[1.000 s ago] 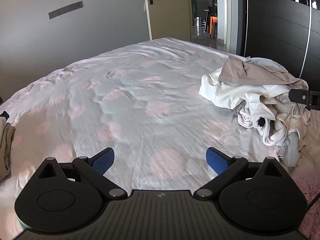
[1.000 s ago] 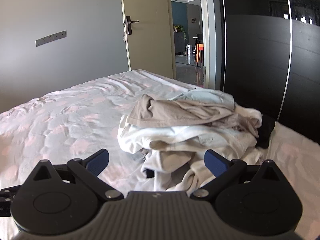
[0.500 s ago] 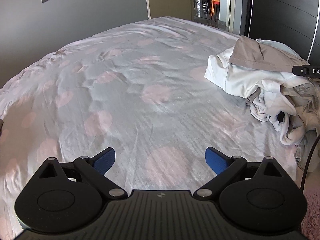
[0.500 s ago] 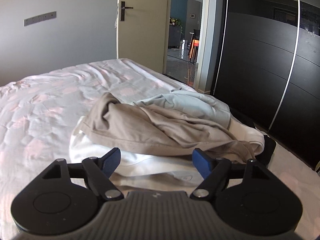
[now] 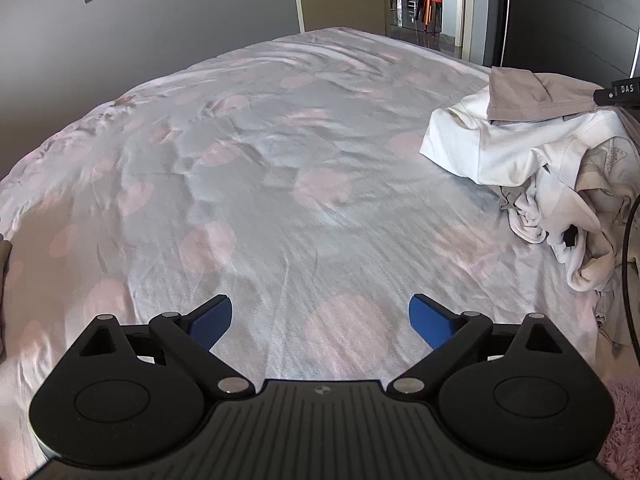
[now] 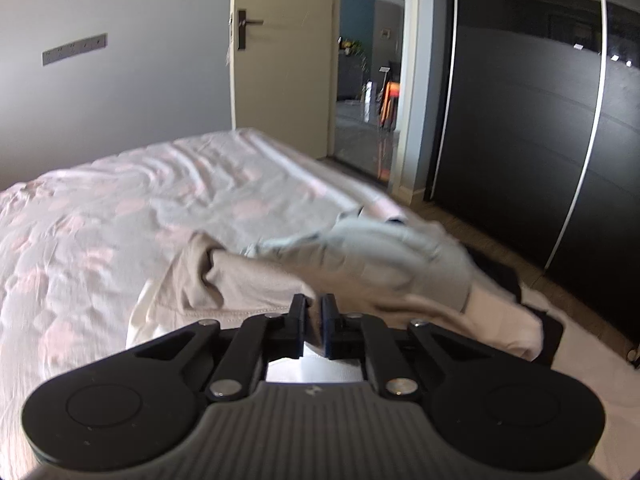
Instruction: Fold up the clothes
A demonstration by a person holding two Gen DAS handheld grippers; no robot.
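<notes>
A heap of unfolded clothes (image 5: 532, 152) lies at the right side of the bed, with a taupe garment (image 5: 528, 96) on top of white ones. My right gripper (image 6: 313, 312) is shut on the taupe garment (image 6: 248, 284), its jaws pinching a fold of the cloth. A pale grey garment (image 6: 384, 256) lies just behind it. My left gripper (image 5: 320, 318) is open and empty, low over the bare bedsheet, left of the heap. The tip of the right gripper shows at the right edge of the left wrist view (image 5: 618, 94).
The bed (image 5: 260, 152) has a pale sheet with pink dots. A folded brownish item (image 5: 3, 264) peeks in at the far left edge. A dark wardrobe (image 6: 520, 120) stands to the right, an open doorway (image 6: 368, 80) behind. A pink rug (image 5: 624, 420) lies at lower right.
My right gripper moved forward onto the heap and closed on the taupe garment. My left gripper stayed open and drifted slightly forward over the sheet.
</notes>
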